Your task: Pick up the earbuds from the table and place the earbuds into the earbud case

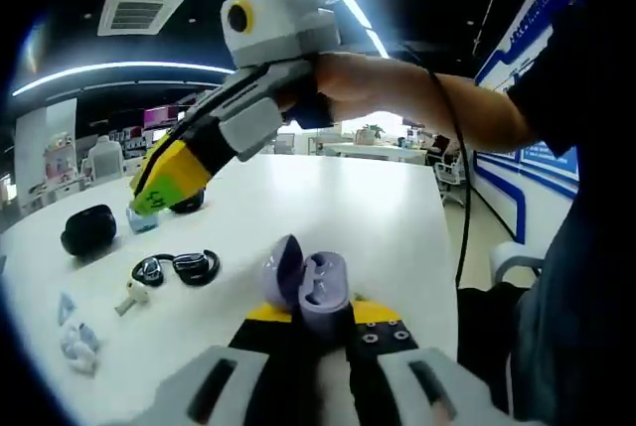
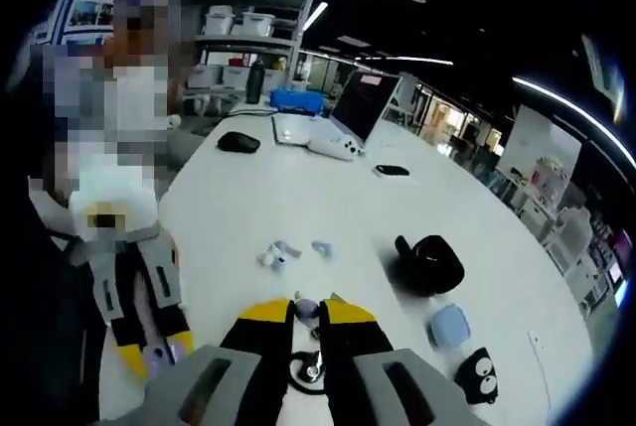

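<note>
**Earbuds and open case on a white table, two hand-held grippers above**

Left gripper view. Left gripper point(image 1: 323, 319) at the near edge, yellow-tipped jaws pinching the lilac earbud case point(image 1: 310, 285), lid swung open to the left, one pale earbud seated in its well. White table point(image 1: 338, 198) stretching far. Right gripper point(image 1: 162, 186) entering from the upper right, gripped by a person's hand point(image 1: 348, 88), yellow tips lowered toward the far left of the table; jaw state of this gripper not readable here. Left of the case: black ear-hook earbuds point(image 1: 179, 267), a small white earbud point(image 1: 132, 295) just beside them, a black case point(image 1: 87, 229) farther left, a pale blue case point(image 1: 142, 219) close under the right gripper's tips, and small white-blue earbuds point(image 1: 79, 342) at the near left.

Right gripper view. Right gripper point(image 2: 306, 319) rising from the near edge, jaws nearly together on a small lilac earbud point(image 2: 306, 308) held between the tips; whether firmly clamped cannot be told. Under the jaws, black ear-hook earbuds point(image 2: 310, 371). Left gripper point(image 2: 149, 342) at the lower left with the lilac case point(image 2: 159, 355) between its tips. Beyond: white-blue earbuds point(image 2: 278, 252), black case point(image 2: 432, 262), pale blue case point(image 2: 449, 327), black pouch with cartoon eyes point(image 2: 480, 374). Far across the table: black mouse point(image 2: 238, 142), open laptop point(image 2: 348, 113).
</note>
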